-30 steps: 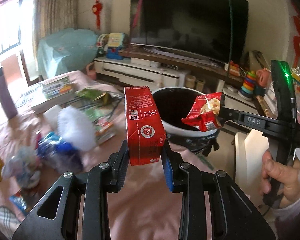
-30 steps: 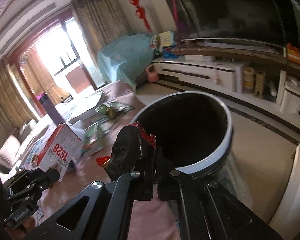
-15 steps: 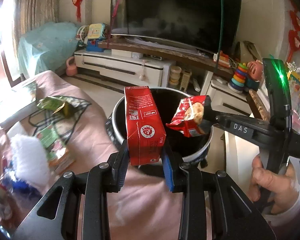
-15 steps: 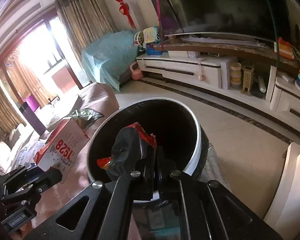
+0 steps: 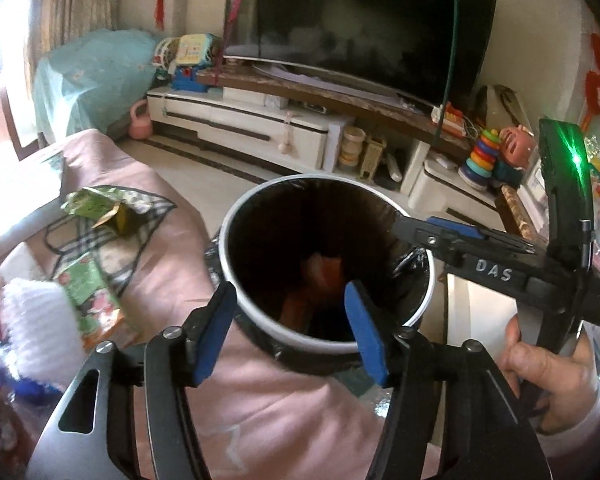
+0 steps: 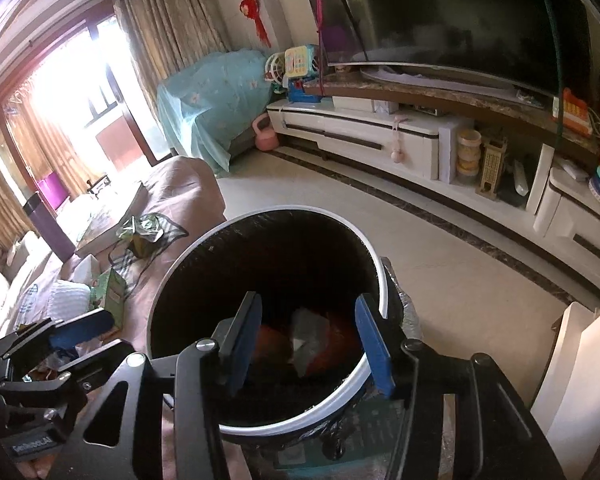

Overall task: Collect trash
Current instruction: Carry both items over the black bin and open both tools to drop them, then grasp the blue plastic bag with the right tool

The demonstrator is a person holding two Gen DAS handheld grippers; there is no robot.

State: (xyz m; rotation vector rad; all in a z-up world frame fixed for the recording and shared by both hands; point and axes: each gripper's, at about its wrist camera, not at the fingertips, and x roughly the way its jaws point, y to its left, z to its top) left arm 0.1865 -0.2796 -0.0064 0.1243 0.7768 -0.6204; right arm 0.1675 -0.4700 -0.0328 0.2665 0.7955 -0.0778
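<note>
A round bin with a white rim (image 5: 236,220) (image 6: 374,264) and dark inside stands beside the pink-covered couch. My left gripper (image 5: 290,320) is open and empty over its near edge. My right gripper (image 6: 306,336) is open and empty over the bin mouth; it also shows in the left wrist view (image 5: 404,228) reaching in from the right. Red trash (image 5: 320,276) (image 6: 340,336) lies blurred at the bin's bottom, with a pale wrapper (image 6: 306,332) on it.
On the pink cover (image 5: 172,264) lie a green wrapper (image 5: 96,210), a green carton (image 5: 92,300) and a white fluffy thing (image 5: 40,320). A TV (image 5: 360,28) on a long white cabinet (image 6: 380,136) stands behind. A white chair edge (image 6: 572,360) is at right.
Both grippers moved over the bin and opened. The red carton left my left gripper and the red snack wrapper left my right; red trash now lies inside the bin.
</note>
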